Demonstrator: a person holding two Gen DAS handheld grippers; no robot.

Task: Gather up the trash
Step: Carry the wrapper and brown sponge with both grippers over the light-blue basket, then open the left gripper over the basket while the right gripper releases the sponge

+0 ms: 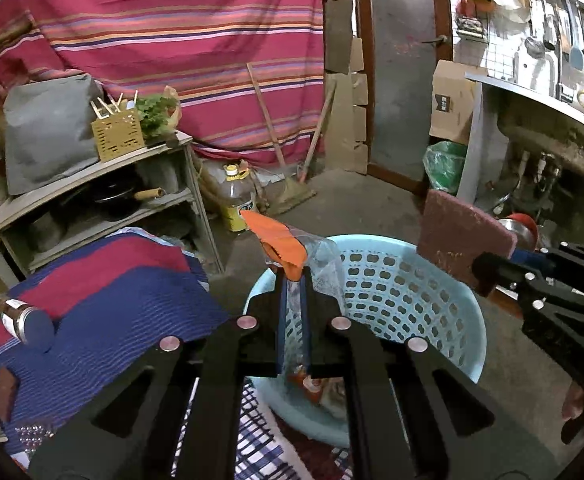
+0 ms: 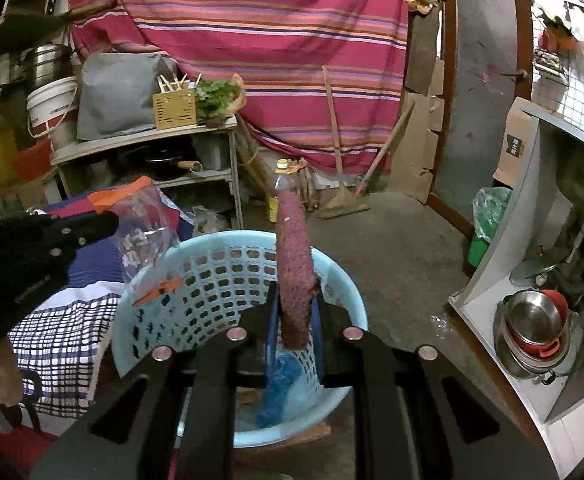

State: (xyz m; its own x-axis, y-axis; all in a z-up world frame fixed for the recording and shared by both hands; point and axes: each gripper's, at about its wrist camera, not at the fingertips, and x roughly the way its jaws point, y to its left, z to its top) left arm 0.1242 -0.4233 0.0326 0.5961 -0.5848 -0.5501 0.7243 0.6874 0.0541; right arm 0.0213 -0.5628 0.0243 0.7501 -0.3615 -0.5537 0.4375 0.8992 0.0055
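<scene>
The left claw (image 1: 294, 276) is built of matte black plates with angular triangular cut-outs, and four round silver bolt heads sit in a shallow arc across its linkage. Its two narrow fingers (image 1: 281, 320) carry blue inner pads. The right claw (image 2: 294, 300) has the same black frame, silver bolts and blue-lined fingers (image 2: 272, 332). Seen from the side, each body shows small silver screws along its black arms.

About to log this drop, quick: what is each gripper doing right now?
Left gripper: shut on the clear plastic wrapper.
Right gripper: shut on the maroon scouring pad.
</scene>
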